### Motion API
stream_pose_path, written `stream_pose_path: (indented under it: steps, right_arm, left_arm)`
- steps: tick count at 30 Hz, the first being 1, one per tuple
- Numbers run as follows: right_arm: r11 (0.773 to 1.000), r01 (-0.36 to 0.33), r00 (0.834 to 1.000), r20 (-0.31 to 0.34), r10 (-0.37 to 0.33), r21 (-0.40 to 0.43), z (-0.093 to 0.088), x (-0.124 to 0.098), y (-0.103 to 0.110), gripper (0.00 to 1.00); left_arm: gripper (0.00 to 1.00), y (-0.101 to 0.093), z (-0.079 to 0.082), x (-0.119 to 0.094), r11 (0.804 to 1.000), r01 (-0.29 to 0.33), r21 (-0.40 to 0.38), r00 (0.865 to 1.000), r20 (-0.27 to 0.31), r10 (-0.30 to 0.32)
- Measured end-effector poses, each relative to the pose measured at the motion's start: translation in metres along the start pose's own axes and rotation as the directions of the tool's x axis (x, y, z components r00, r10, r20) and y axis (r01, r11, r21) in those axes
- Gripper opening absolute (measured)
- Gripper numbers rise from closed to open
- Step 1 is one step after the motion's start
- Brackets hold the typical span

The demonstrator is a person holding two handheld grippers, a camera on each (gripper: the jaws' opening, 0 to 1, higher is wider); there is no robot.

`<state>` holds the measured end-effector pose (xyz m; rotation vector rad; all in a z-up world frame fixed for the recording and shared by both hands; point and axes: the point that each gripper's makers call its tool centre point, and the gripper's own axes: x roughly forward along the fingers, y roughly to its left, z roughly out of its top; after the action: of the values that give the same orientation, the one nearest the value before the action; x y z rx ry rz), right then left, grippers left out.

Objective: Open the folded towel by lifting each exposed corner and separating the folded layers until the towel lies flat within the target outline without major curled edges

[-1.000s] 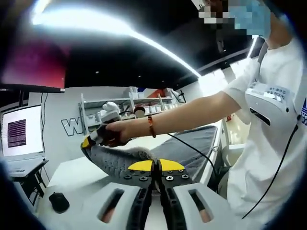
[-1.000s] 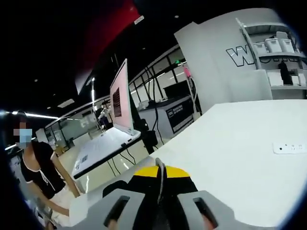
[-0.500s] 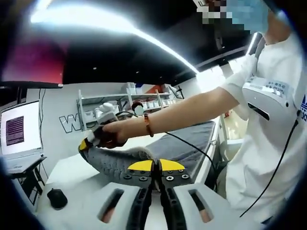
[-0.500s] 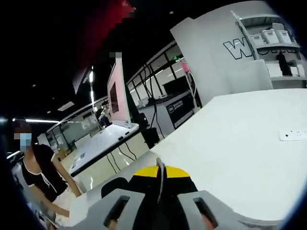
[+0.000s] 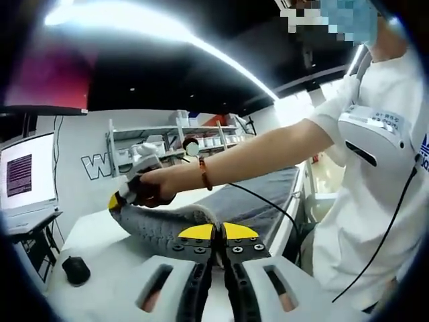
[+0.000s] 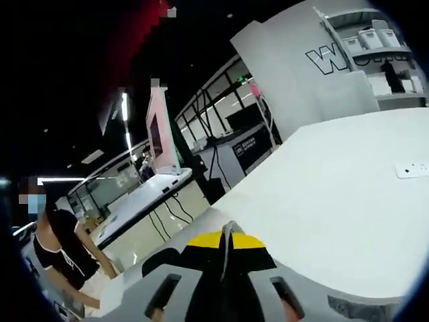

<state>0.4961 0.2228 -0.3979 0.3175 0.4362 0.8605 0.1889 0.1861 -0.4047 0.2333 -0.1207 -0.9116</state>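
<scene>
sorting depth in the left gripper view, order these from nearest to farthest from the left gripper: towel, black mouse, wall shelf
1. towel: pinched in the left gripper, stretching ahead.
2. black mouse: on the white table, off to the left.
3. wall shelf: on the far wall, behind everything.

In the left gripper view, the right gripper [image 5: 119,198], pinching the grey towel [image 5: 201,216] at its far corner, now sits slightly lower and further left, and the hand [image 5: 155,186] holding it has shifted the same way with it
</scene>
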Motion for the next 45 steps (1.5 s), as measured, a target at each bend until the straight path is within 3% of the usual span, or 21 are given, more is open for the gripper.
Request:
stream_pose_path:
  steps: [13,19,26,39,45]
  right_arm:
    - [1.000,-0.005,1.000,-0.008,0.005,0.019,0.005,0.024,-0.007,0.00]
    - [0.999,-0.006,1.000,-0.023,0.007,0.034,-0.006,0.029,-0.006,0.00]
    - [0.999,-0.011,0.999,-0.038,0.012,0.042,-0.006,0.042,-0.008,0.00]
    - [0.999,-0.011,0.998,-0.063,0.013,0.039,-0.021,0.047,-0.008,0.00]
    - [0.999,-0.020,0.997,-0.074,0.022,0.037,-0.035,0.046,-0.002,0.00]
  left_arm:
    - [0.02,0.001,-0.006,-0.005,1.000,-0.009,0.007,1.000,-0.027,0.009]
    - [0.02,0.005,-0.015,-0.009,1.000,-0.019,-0.003,0.998,-0.055,0.019]
    - [0.02,0.008,-0.025,-0.014,1.000,-0.029,0.001,0.995,-0.094,0.029]
    - [0.02,0.013,-0.035,-0.023,0.999,-0.046,-0.011,0.992,-0.114,0.044]
    - [0.02,0.013,-0.040,-0.024,0.999,-0.046,-0.017,0.990,-0.134,0.044]
